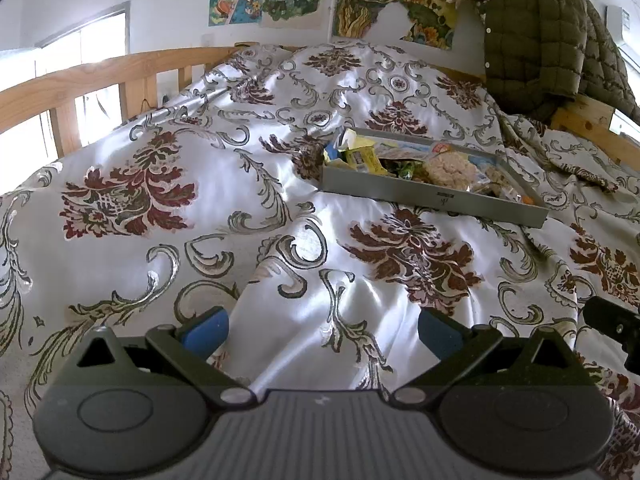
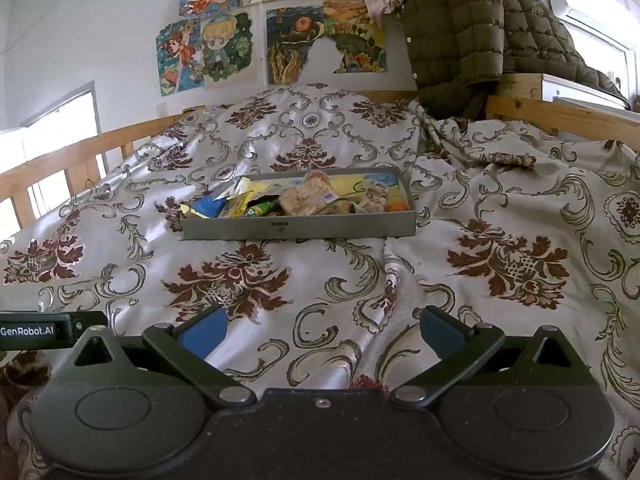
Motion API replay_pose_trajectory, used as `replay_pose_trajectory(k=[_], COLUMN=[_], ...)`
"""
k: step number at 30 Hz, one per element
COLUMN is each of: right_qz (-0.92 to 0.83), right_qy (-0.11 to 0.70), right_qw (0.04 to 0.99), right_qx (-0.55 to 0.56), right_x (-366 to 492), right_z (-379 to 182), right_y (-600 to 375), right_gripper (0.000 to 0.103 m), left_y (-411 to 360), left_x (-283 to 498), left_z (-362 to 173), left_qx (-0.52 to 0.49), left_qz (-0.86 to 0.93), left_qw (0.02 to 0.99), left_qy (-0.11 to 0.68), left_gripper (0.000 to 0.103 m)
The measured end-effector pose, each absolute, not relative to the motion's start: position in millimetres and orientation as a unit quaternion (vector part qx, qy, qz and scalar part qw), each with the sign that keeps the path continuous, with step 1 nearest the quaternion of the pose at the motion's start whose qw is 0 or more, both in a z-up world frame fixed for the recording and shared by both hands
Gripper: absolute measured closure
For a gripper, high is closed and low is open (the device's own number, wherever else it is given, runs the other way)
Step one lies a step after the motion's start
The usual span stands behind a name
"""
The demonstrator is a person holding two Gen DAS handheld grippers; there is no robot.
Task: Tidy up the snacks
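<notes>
The snacks [image 2: 304, 200] all sit heaped in a shallow grey tray [image 2: 298, 230], and the tray rests on the quilt [image 2: 320, 288] toward the middle of the bed, well ahead of both grippers. Nothing edible lies loose on the quilt that I can see. In the tray, from its left end: a blue packet [image 2: 208, 206] poking over the rim, yellow wrappers [image 2: 240, 202], a small green item [image 2: 262, 209], a clear bag of pale puffed pieces [image 2: 306, 198], more small packets, and something orange [image 2: 396, 207] in the right corner. The tray's floor looks printed in yellow and blue; I cannot make out any dividers.

The left gripper [image 1: 322, 330] hovers low over the quilt, fingers spread wide and holding nothing; the tray [image 1: 432, 198] lies ahead and to its right. The right gripper [image 2: 320, 332] is likewise wide and empty, facing the tray almost squarely. The two are side by side, each showing at the edge of the other's view.

The risks, as I judge them: the quilt is soft and rumpled, so pressing on one tray edge could tip it and spill the heap. The slick, crinkly wrappers overlap, so a pinch may slip or drag a neighbour out. The puffed pieces would likely crush under a hard squeeze.

A green jacket [image 2: 460, 40] hangs on the bed frame [image 2: 560, 112] beyond, and posters [image 2: 272, 40] cover the wall.
</notes>
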State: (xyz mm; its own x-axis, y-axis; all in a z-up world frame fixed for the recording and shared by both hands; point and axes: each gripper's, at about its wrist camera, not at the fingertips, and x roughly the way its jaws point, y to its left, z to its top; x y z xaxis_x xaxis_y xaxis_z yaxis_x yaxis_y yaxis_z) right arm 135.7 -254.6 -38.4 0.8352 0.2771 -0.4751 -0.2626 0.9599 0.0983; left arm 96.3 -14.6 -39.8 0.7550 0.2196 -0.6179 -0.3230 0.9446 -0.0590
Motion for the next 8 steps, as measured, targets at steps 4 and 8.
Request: replay_pose_trajectory(k=[4, 8], right_qz=[0.142, 0.143], right_qy=[0.252, 0.255], right_qw=[0.957, 0.956], right_qx=[0.014, 0.013], right_x=[137.7, 137.5], right_z=[-36.9, -37.6], right_y=[-254.1, -253.8], right_gripper=[0.001, 0.001], left_y=[-14.3, -14.7], left_x=[96.3, 96.4], left_z=[-40.0, -40.1], left_qx=[-0.081, -0.081], left_qz=[0.145, 0.145], left_qw=[0.933, 0.933], left_qy=[0.319, 0.319], left_gripper=[0.0, 0.0])
